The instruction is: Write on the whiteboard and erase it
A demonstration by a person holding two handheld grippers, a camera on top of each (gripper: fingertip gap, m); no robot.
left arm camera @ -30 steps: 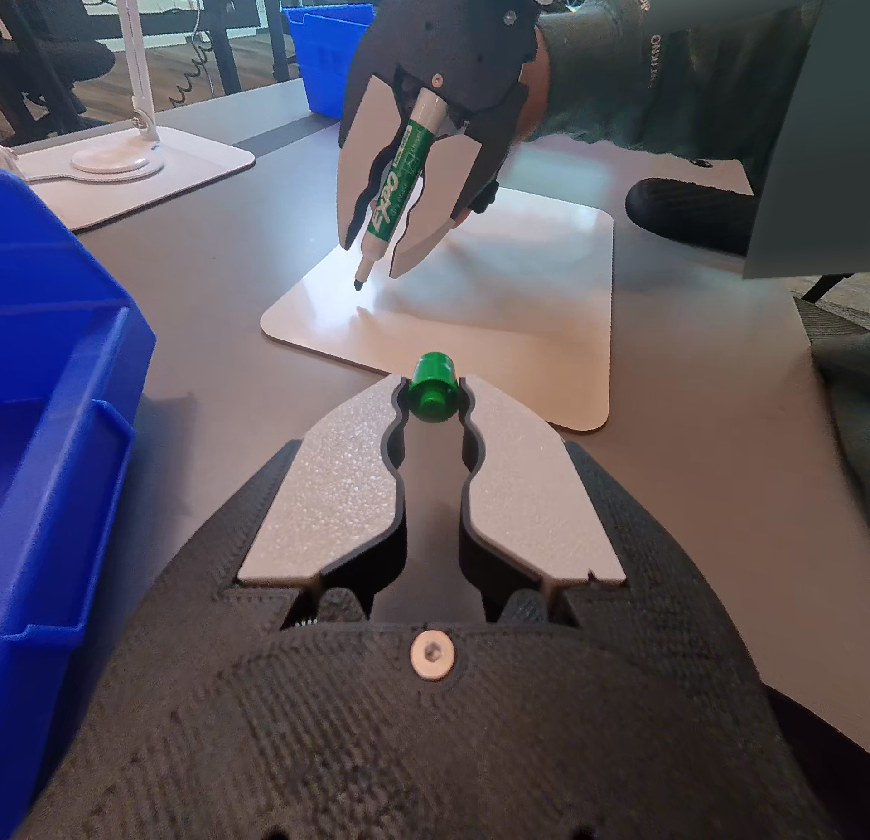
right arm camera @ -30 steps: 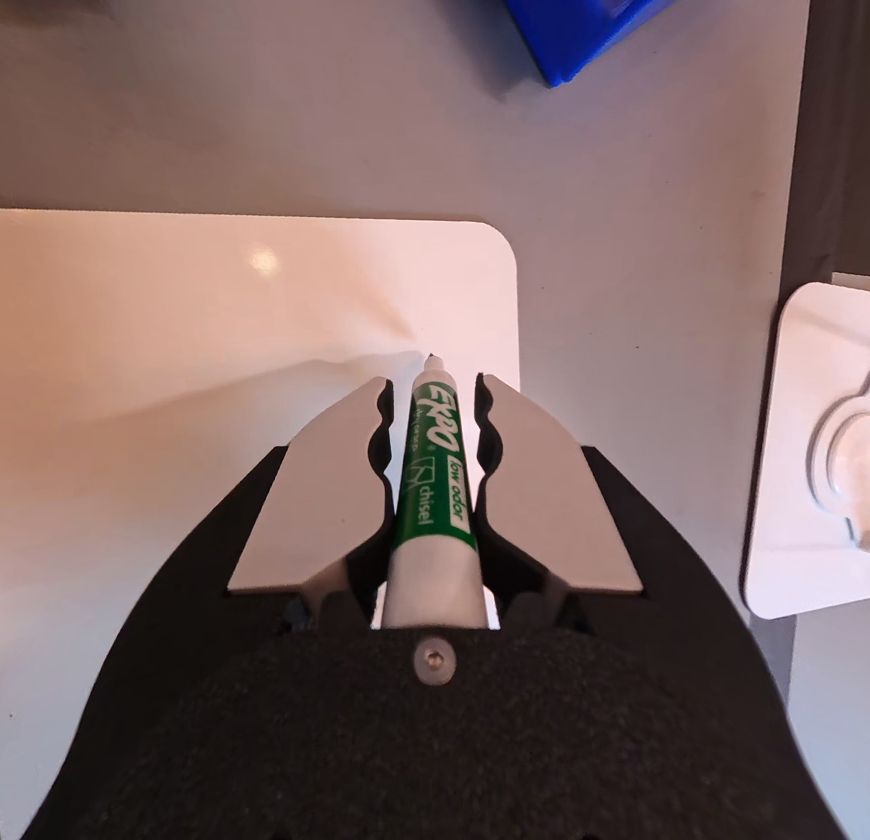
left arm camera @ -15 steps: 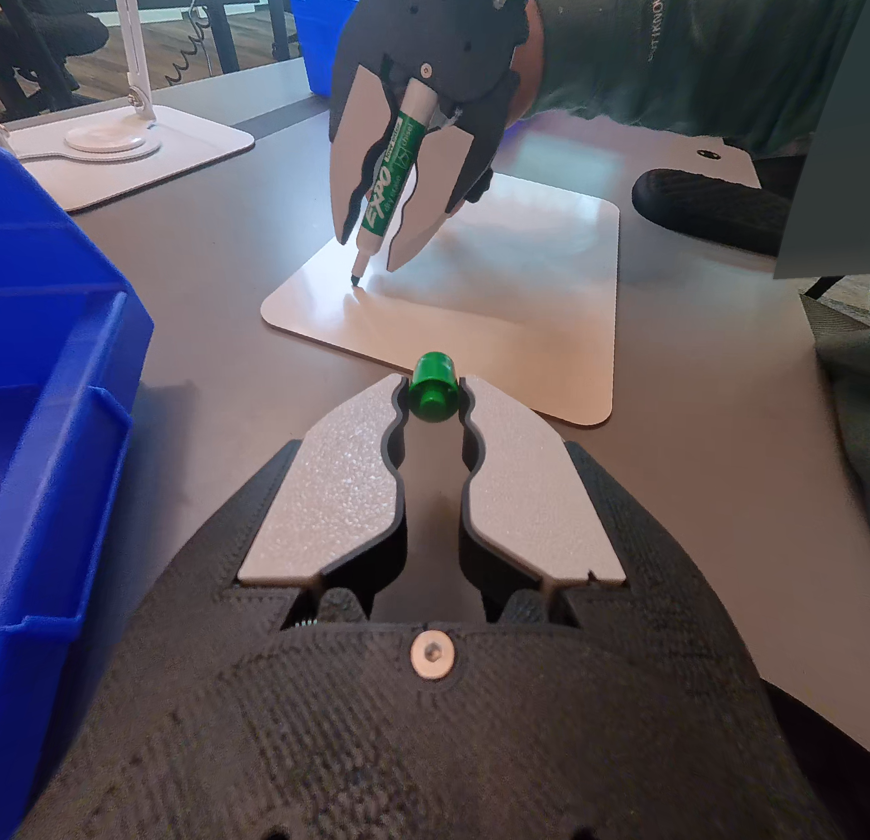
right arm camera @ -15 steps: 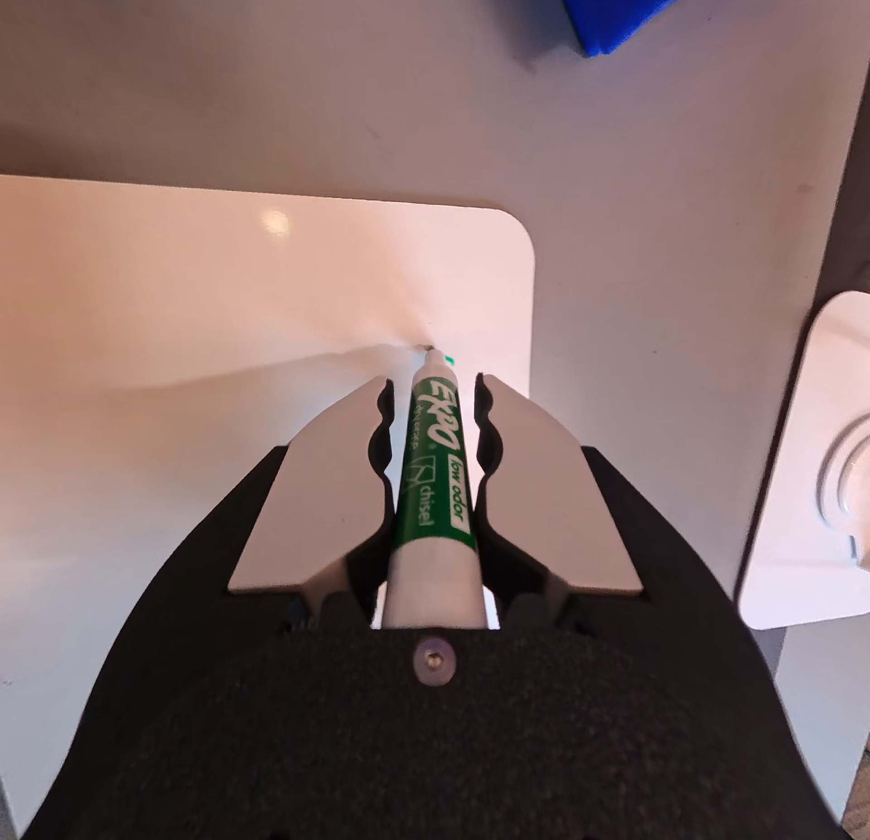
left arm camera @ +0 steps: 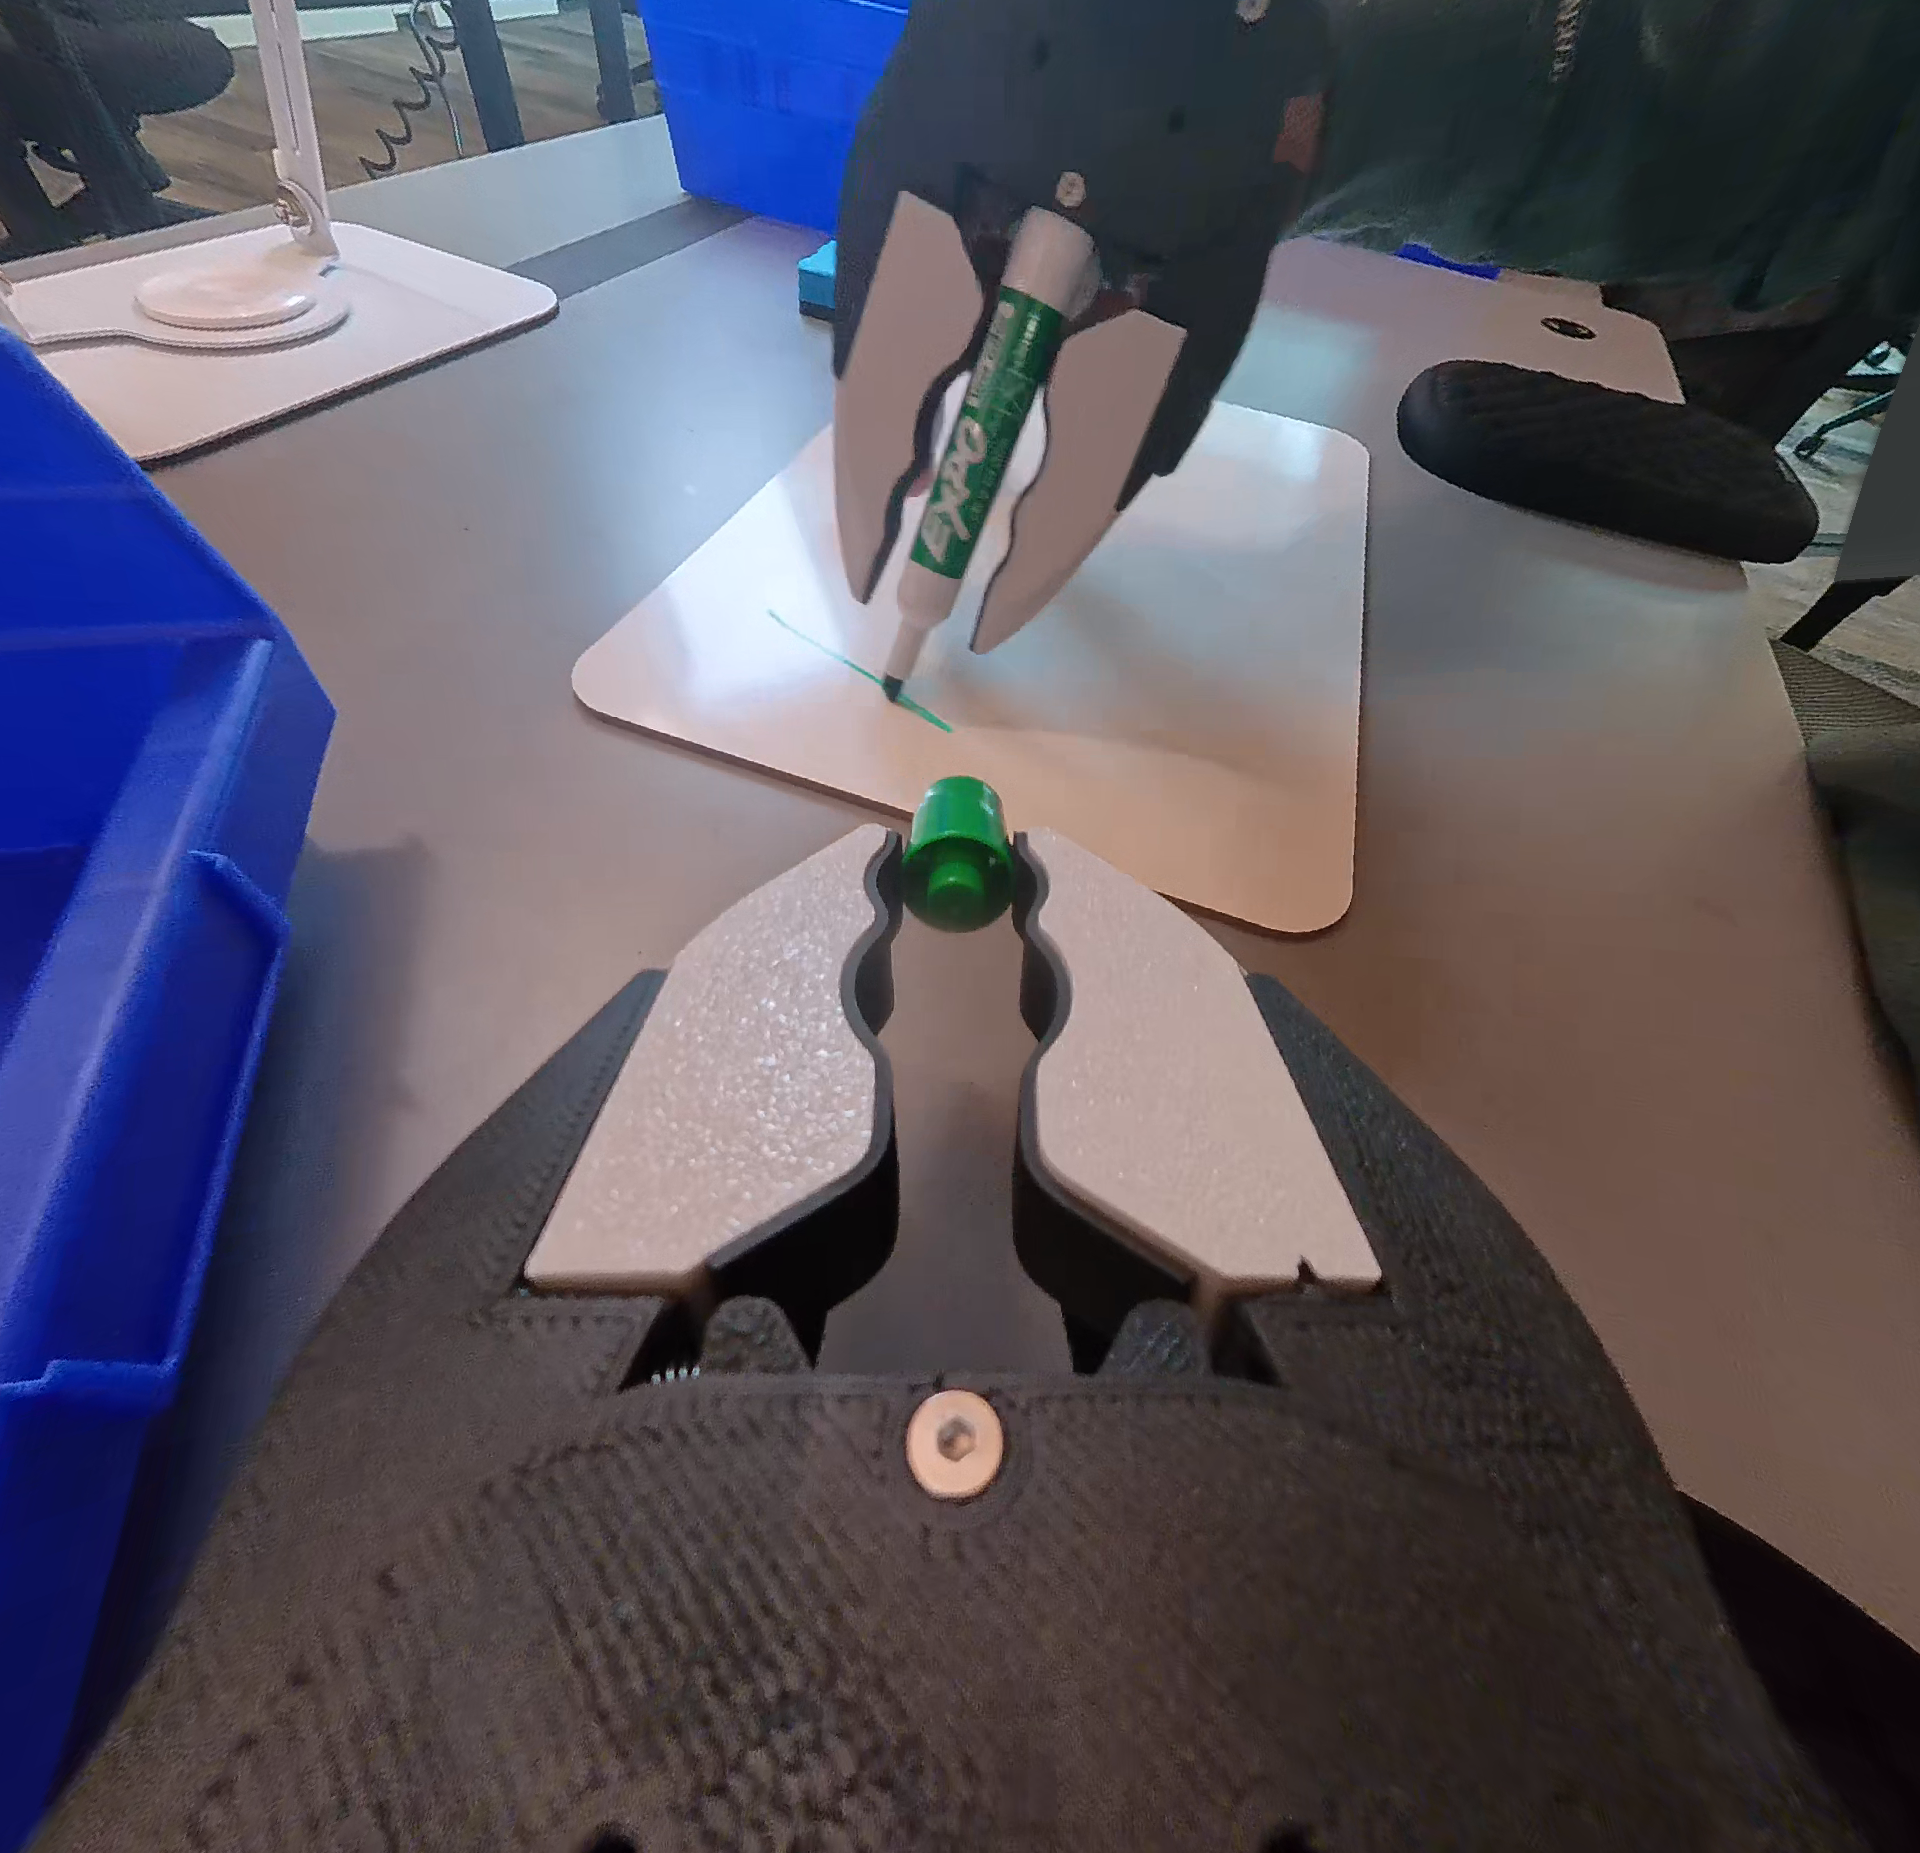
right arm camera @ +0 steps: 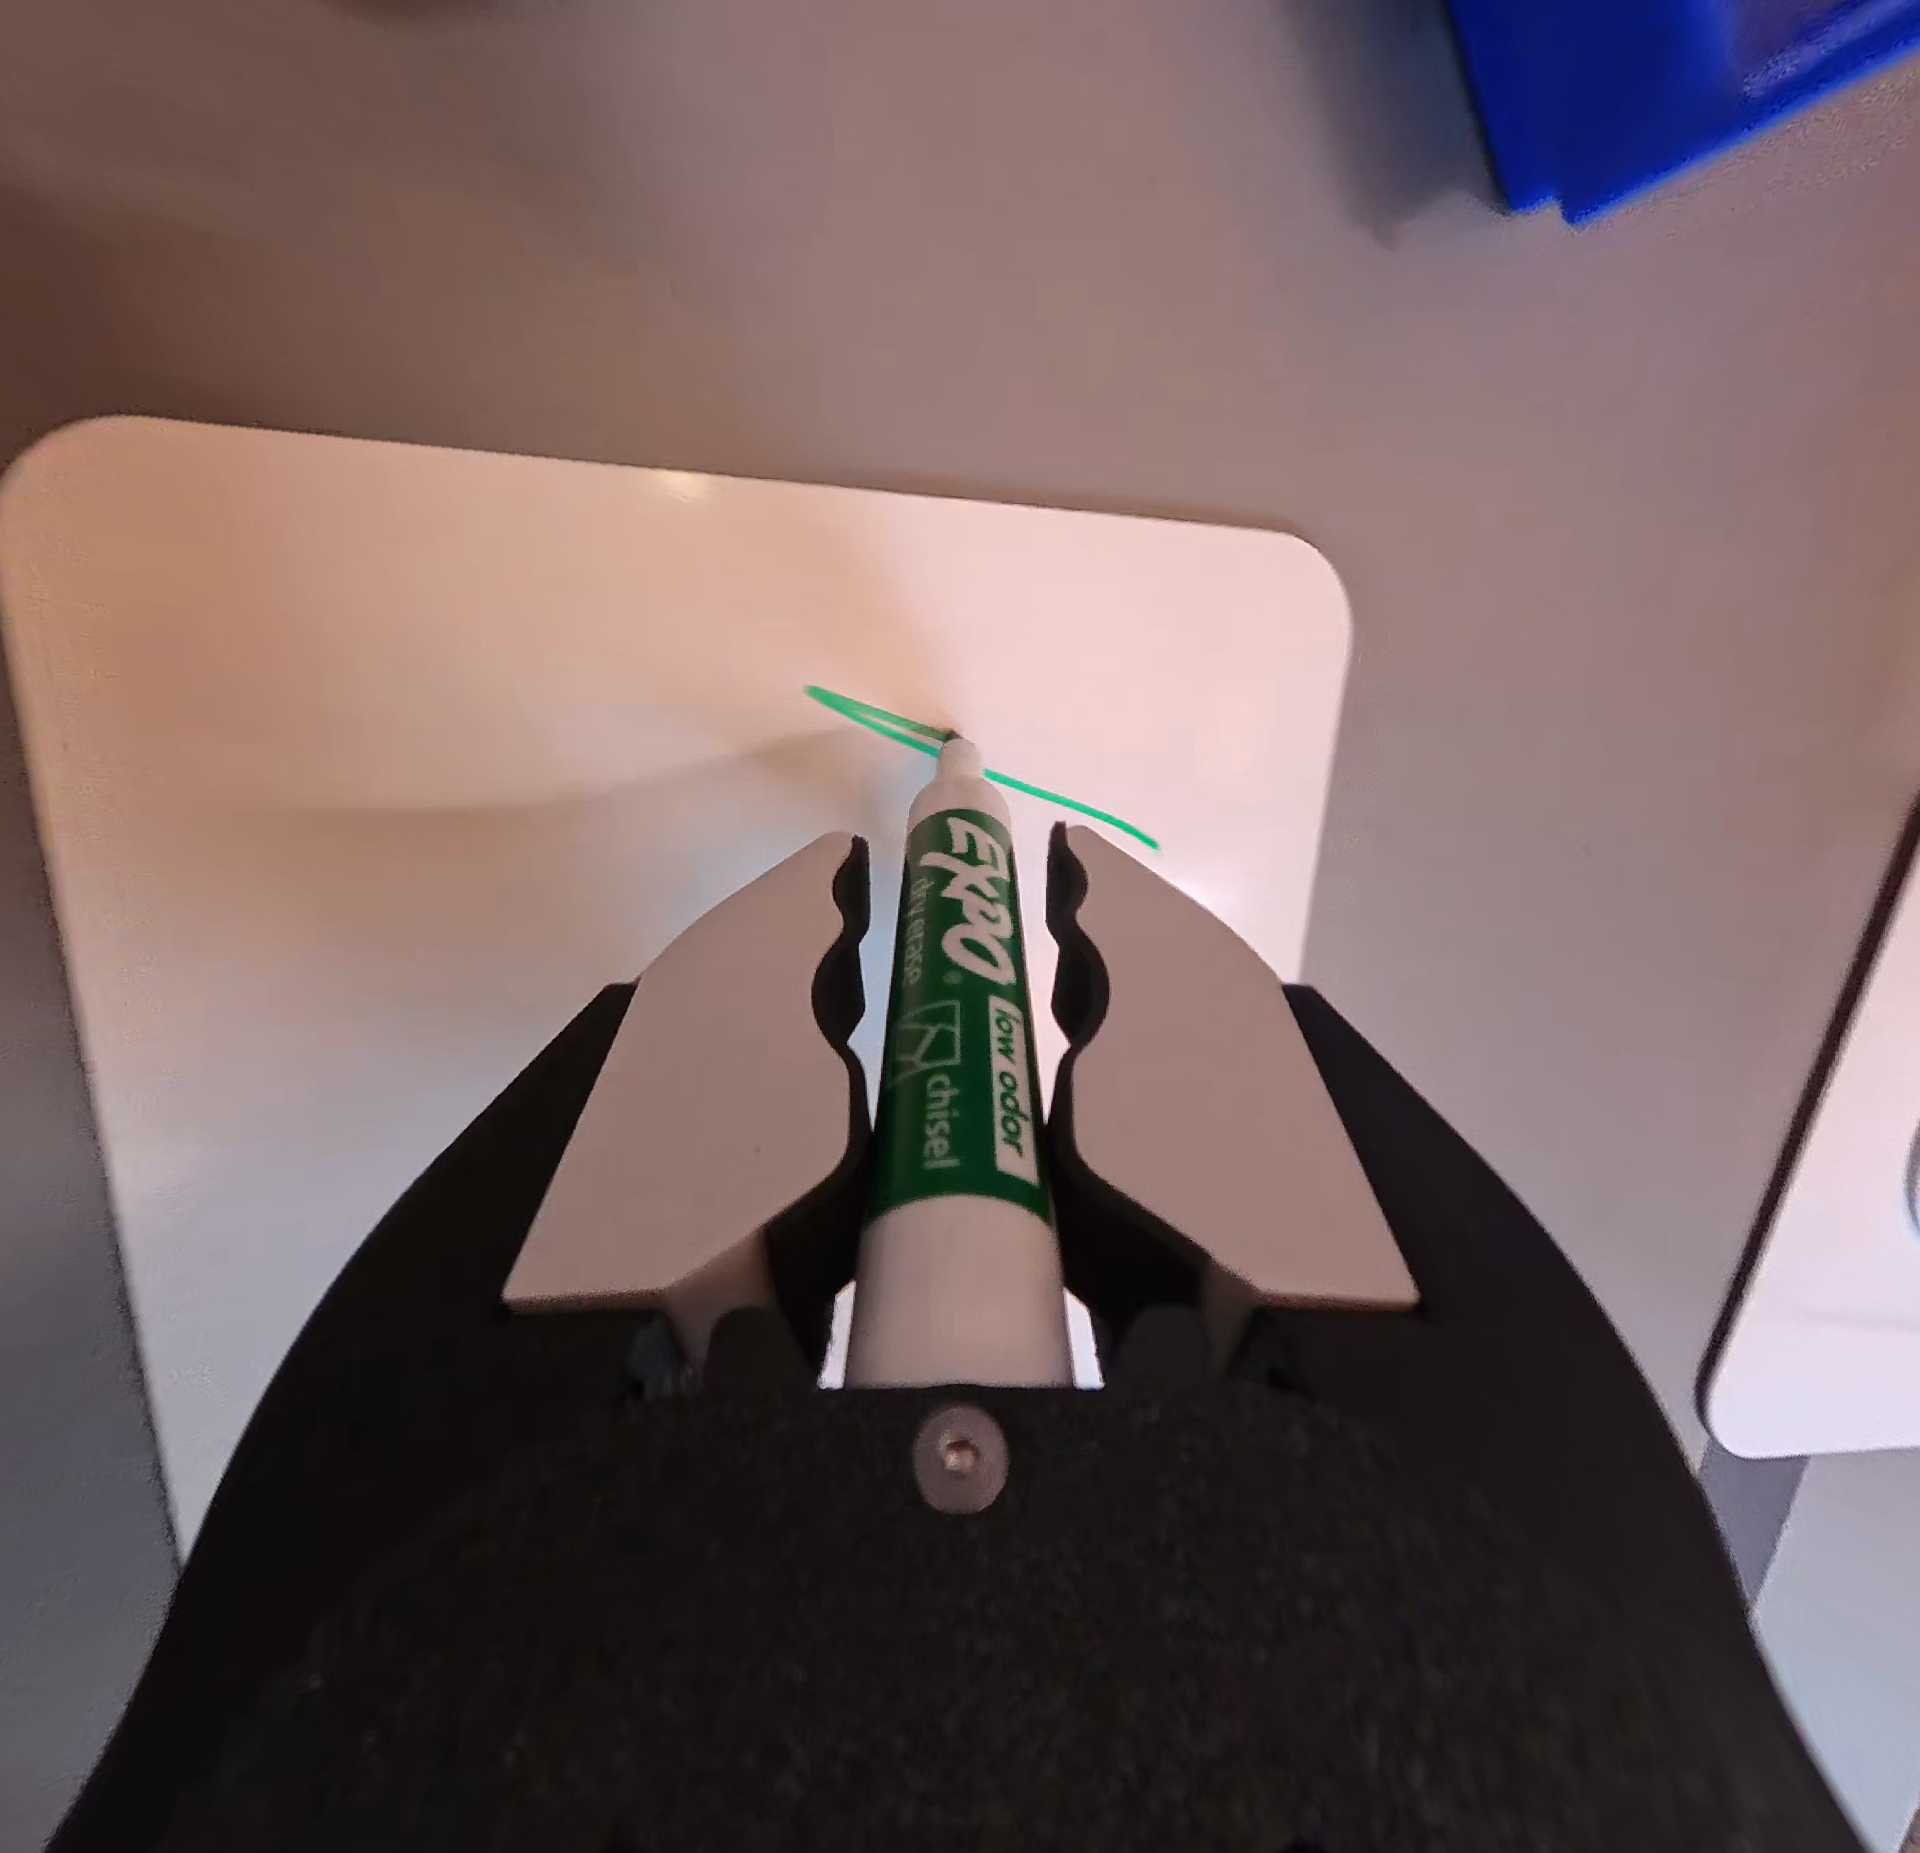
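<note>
Right claw [right arm camera: 951, 868] grips marker [right arm camera: 961, 993] — tip on whiteboard [right arm camera: 436, 764], frame centre; keep pressure light (left claw [left arm camera: 954, 868] clamps cap [left arm camera: 956, 853]).

Bright, warm light. Glare on whiteboard [right arm camera: 436, 764], soft marker [right arm camera: 961, 1034] shadow to the left. Blue bin [right arm camera: 1683, 47] blurred at top corner. Wide-angle bending at edges; background soft behind surface [left arm camera: 436, 577].

left tool [left arm camera: 954, 847] pinching green cap [left arm camera: 954, 856], marker [left arm camera: 977, 463] touching whiteboard [left arm camera: 1195, 660]
</note>
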